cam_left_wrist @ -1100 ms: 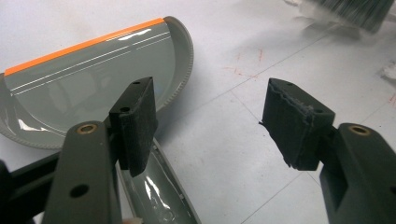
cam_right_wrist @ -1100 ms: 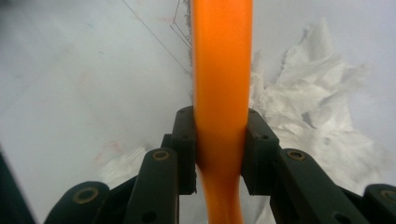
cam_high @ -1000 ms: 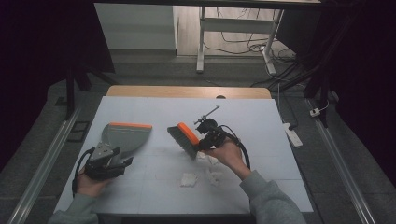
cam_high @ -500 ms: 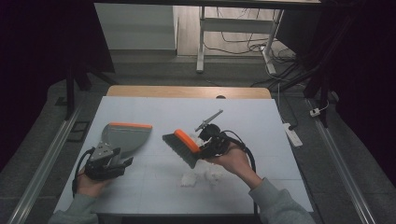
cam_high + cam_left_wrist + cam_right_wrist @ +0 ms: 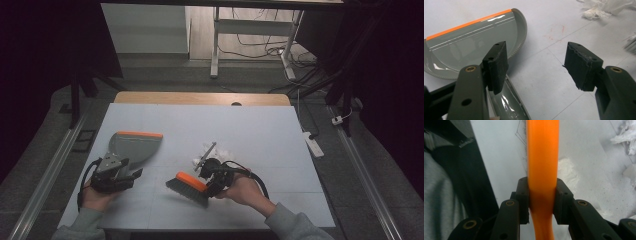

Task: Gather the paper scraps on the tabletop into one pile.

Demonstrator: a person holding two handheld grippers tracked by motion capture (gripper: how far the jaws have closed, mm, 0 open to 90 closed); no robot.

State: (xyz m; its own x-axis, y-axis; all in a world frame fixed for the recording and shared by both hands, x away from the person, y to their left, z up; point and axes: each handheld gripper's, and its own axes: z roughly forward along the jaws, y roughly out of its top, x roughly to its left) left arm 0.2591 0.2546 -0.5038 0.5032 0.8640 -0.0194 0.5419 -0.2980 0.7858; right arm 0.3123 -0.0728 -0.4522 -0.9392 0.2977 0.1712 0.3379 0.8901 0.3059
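A grey dustpan [image 5: 135,147] with an orange lip lies on the white table at the left; the left gripper view looks into its scoop [image 5: 474,42]. My left gripper [image 5: 116,170] sits at the dustpan's handle. Its jaws [image 5: 536,65] stand wide apart over bare table, and the handle runs under the left one. My right gripper [image 5: 212,176] is shut on the orange back of a hand brush [image 5: 187,184], whose grey bristles touch the table near the front edge. In the right gripper view both pads press the orange bar [image 5: 542,152]. Crumpled white paper scraps [image 5: 206,150] lie just behind the brush.
More white scraps lie beside the brush [image 5: 566,170] and further off [image 5: 626,137]; the left gripper view has them at its top right [image 5: 604,7]. A grey sleeve and the dark floor edge are at the left of the right gripper view. A power strip [image 5: 312,142] lies off the table's right side.
My right hand has carried the brush toward the table's near edge and slightly left. Scraps behind it are now uncovered. The left gripper and dustpan have stayed put.
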